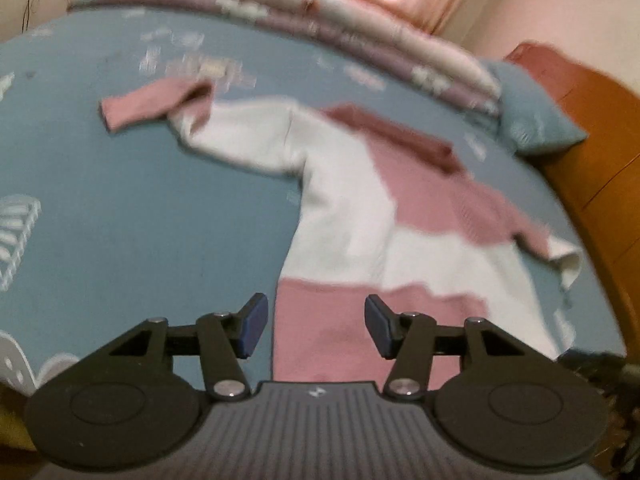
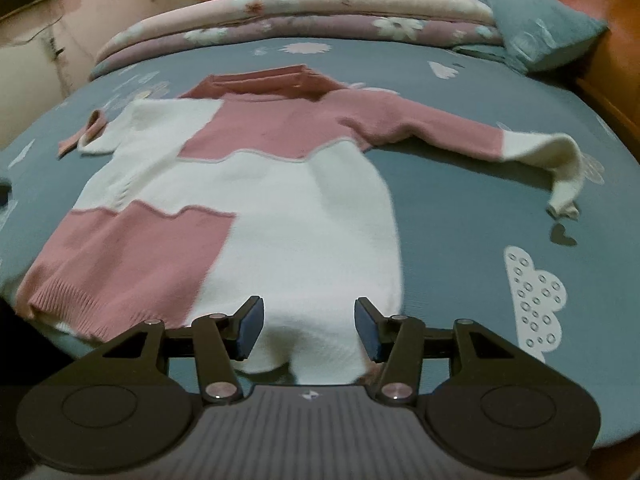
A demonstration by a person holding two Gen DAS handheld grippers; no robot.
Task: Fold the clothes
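A pink and white knitted sweater lies spread flat on the blue bedsheet, collar toward the far side and both sleeves stretched out. My right gripper stands open above the white corner of the hem, with nothing pinched between its blue pads. In the left wrist view the same sweater runs up and to the right. My left gripper is open over the pink hem corner, its pads apart and clear of the cloth. One sleeve ends in a pink cuff at the left.
A folded floral quilt lies along the far side of the bed. A blue pillow rests at the far right against an orange wooden headboard. The bedsheet has white cloud prints.
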